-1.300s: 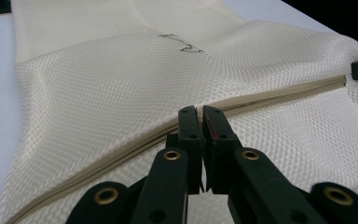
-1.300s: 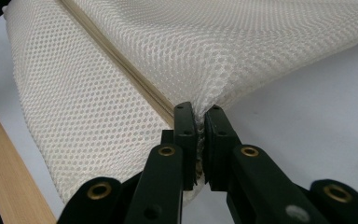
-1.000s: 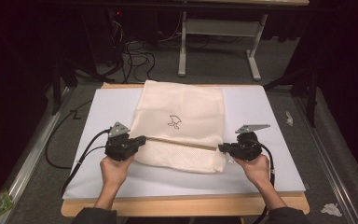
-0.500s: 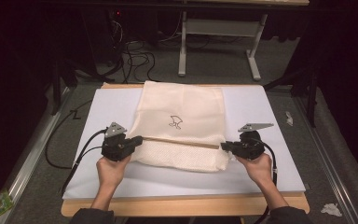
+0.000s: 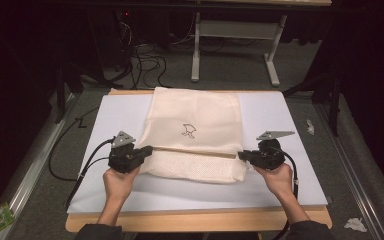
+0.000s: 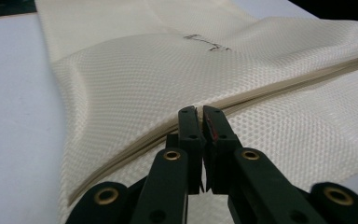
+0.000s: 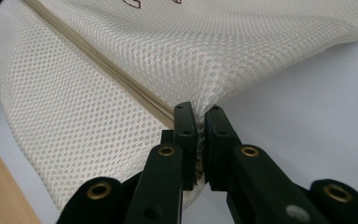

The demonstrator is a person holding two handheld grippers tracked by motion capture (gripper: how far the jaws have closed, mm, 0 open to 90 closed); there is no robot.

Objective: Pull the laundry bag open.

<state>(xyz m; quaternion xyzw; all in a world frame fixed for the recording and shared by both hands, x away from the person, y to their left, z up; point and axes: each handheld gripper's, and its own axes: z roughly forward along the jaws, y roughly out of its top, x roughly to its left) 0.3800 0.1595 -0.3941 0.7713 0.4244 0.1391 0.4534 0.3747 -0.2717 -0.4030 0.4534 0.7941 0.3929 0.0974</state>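
High view: cream mesh bag [image 5: 195,132] lies flat on a white sheet [image 5: 280,120] over the desk [image 5: 190,220], long axis running away from the person, far end reaching the sheet's back edge. Small dark logo [image 5: 189,131] near the bag's middle. Near part of the bag is turned up and over, so a hem line [image 5: 195,151] crosses it side to side, with coarser mesh showing below that line

Left claw [image 5: 149,150] clamped on the bag's left edge at the hem; right claw [image 5: 241,155] clamped on the right edge at the same line. The two sit about level with each other, one at each end of the hem, each hand just behind its claw. Neither hand is nearer; the grip is symmetrical

Left gripper view: jaws together on the layered hem, cloth bulging up beyond them, hem running off to the right. Right gripper view: jaws pinched on the corner fold, mesh stretching away up-left, wood desk edge [image 7: 0,196] at lower left

Judgement: the fold looks mid-way; the bag's remaining length lies straight ahead of both claws, so carrying the hem forward along the long axis would be the move

Nothing on the sheet obstructs. Cables [image 5: 80,165] trail left of the left claw, clear of the bag. Scraps on the floor [image 5: 354,224], off the desk
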